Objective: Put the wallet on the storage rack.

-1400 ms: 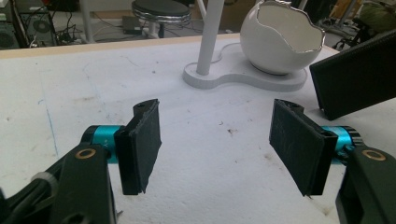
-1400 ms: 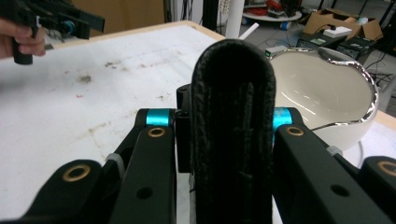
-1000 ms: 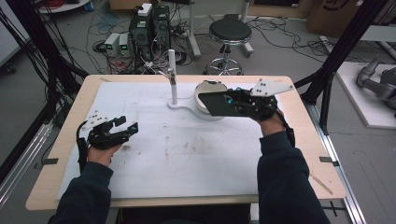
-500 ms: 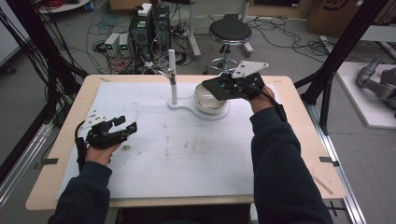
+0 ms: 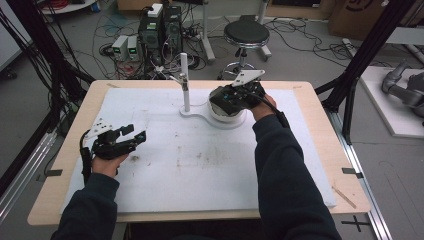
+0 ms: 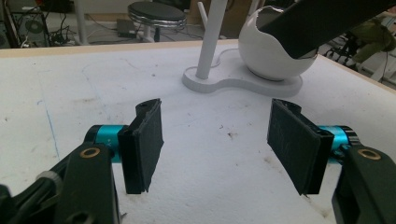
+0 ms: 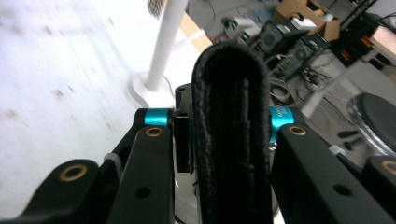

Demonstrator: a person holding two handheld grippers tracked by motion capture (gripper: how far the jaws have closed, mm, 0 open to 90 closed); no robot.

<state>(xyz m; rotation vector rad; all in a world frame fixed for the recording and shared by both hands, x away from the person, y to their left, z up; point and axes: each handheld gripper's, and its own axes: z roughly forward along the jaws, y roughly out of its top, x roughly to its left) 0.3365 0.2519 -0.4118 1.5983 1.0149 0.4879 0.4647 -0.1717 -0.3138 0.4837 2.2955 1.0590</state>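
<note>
Wallet point(image 7: 231, 140) clamped between right gripper point(image 7: 224, 123) fingers.

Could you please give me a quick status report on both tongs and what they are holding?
Left tongs open, empty, low over the mat. Right tongs shut on black wallet, over the white bowl. White post stands beside the bowl.
</note>
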